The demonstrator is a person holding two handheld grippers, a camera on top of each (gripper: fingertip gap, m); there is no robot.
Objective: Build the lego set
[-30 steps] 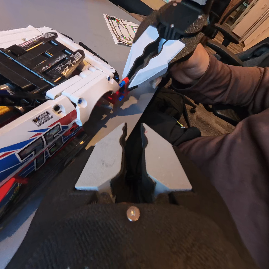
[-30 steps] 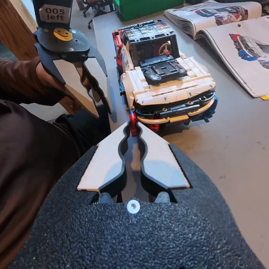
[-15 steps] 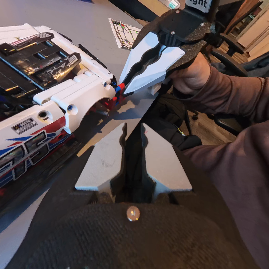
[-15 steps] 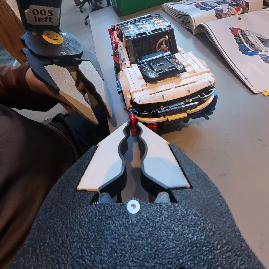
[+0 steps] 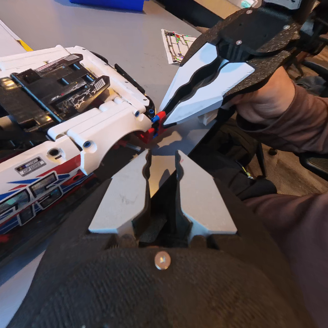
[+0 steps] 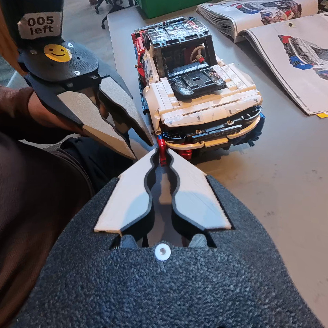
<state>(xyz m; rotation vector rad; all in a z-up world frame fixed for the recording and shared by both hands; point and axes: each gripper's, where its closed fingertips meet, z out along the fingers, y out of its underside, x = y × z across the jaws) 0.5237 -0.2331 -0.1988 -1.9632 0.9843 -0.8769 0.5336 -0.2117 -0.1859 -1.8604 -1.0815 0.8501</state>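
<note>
I see a white printed label (image 6: 40,24) on the left gripper (image 6: 142,150), upper left. A small badge sticker (image 5: 30,166) and big number decal (image 5: 35,191) sit on the white brick-built race car (image 5: 110,124), lower left.

Bare desk (image 6: 266,204) lies open right of the lego car (image 6: 200,99). The open manual (image 6: 292,58) blocks the far right. The left gripper (image 6: 142,150) crowds the car's near-left corner.
</note>
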